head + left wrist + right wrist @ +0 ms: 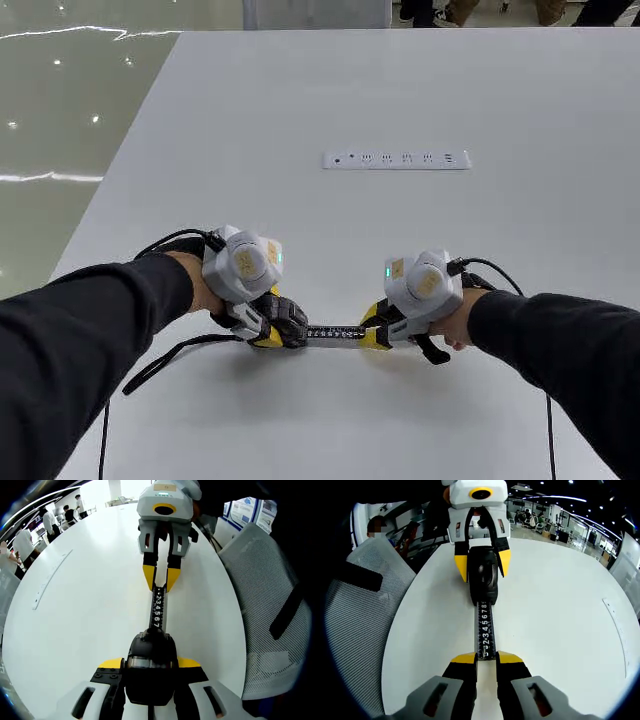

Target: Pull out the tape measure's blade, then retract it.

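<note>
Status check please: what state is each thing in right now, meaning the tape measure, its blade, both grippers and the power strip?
Tape measure case: clamped in the left gripper, resting on the table.
Blade: partly pulled out, straight, numbers facing up.
Left gripper: shut on the case.
Right gripper: shut on the blade's tip.
Power strip: lying flat, nothing plugged in.
</note>
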Action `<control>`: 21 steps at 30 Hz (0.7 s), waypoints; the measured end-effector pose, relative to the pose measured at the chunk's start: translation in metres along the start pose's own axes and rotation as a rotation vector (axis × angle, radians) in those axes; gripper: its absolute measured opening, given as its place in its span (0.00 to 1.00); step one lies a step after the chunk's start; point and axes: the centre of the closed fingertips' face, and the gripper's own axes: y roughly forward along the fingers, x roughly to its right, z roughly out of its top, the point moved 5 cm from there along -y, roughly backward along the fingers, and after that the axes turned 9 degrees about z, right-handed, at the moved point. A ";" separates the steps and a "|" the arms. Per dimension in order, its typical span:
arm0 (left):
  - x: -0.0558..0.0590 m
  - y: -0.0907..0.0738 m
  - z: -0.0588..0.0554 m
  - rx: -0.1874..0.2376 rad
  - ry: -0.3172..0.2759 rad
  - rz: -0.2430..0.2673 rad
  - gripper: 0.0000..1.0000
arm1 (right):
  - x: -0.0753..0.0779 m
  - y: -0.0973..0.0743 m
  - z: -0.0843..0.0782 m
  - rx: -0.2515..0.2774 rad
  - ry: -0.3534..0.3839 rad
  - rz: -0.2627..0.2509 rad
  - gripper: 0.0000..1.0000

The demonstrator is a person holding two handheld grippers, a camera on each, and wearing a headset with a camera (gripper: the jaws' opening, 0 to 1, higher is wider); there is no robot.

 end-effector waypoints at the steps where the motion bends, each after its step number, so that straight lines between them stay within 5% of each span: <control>1: 0.000 0.000 0.000 0.001 0.002 0.000 0.33 | 0.000 -0.002 -0.003 -0.006 -0.001 0.000 0.10; 21: 0.000 0.001 0.000 0.002 -0.004 0.009 0.33 | 0.001 -0.022 -0.026 -0.011 0.028 -0.011 0.09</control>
